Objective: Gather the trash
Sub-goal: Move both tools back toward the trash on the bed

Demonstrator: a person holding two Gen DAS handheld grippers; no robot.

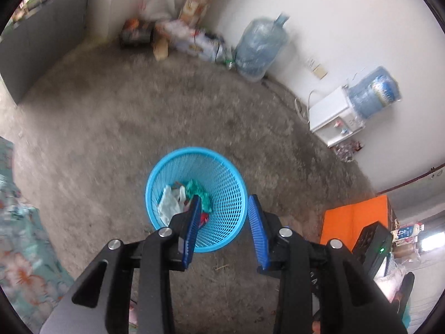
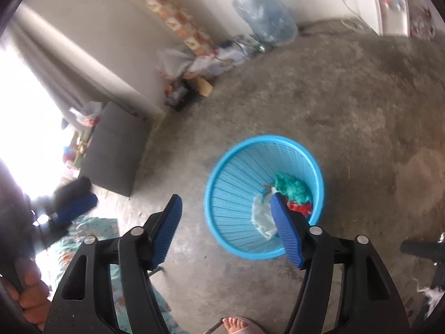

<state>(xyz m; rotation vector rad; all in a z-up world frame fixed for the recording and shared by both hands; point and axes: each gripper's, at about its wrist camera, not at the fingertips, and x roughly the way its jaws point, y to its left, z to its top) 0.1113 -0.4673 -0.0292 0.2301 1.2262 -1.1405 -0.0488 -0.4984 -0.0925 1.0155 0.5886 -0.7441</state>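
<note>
The basket (image 1: 222, 172) is bright blue mesh, holding white, teal and red trash (image 1: 183, 197). Both grippers have black arms with blue ribbed pads (image 2: 167, 228). The floor (image 1: 111, 117) is mottled grey. The box (image 1: 353, 220) is orange. The cloth (image 1: 25, 239) is teal with orange-and-white flowers.

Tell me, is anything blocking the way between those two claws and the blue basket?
Nothing visible does. The blue basket stands open-topped on bare floor below the left gripper and right gripper; both are open and empty.
</note>
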